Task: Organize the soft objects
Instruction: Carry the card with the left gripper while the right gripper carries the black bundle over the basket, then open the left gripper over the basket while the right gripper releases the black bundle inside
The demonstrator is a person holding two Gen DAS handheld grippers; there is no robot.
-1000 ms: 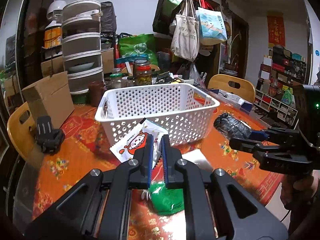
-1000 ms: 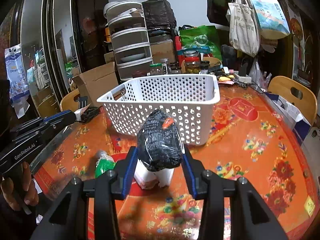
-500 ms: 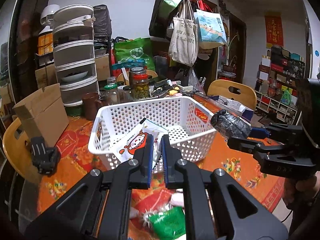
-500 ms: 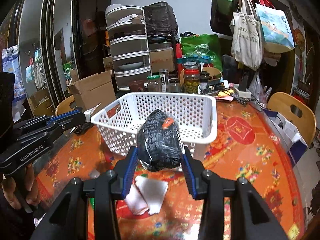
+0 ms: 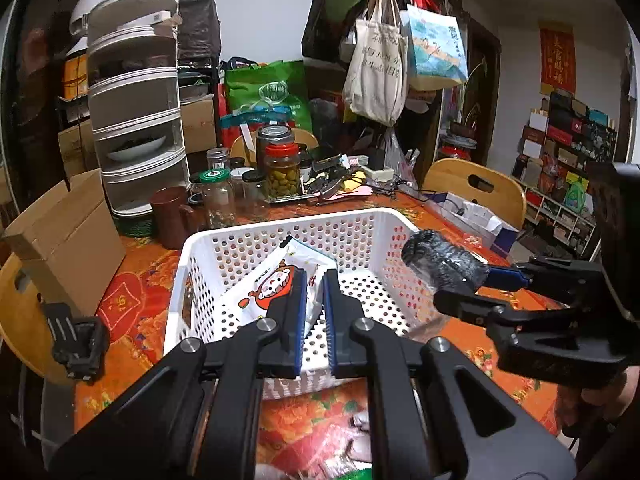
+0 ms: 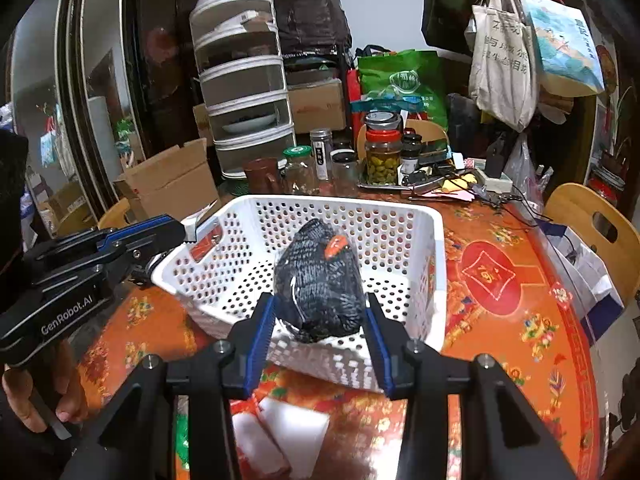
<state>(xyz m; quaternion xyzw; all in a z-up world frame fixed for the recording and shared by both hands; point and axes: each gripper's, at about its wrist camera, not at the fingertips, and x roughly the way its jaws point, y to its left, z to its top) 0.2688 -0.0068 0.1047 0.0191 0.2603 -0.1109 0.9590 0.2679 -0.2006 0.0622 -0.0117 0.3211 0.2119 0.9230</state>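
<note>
The basket (image 6: pixel 434 264) sits on the surface (image 6: pixel 520 320), jars (image 6: pixel 382 156) behind it and a cardboard box (image 6: pixel 172 184) to its left. A snack packet (image 5: pixel 268 284) and a knitted bundle (image 6: pixel 320 300) hang over the basket.

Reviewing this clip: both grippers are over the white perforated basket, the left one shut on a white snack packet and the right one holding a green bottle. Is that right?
Not quite. The right gripper holds a dark knitted bundle with an orange tag, not a green bottle; the right wrist view shows it between the blue pads. The rest stands: the left gripper is shut on the white snack packet, both over the white perforated basket.
</note>
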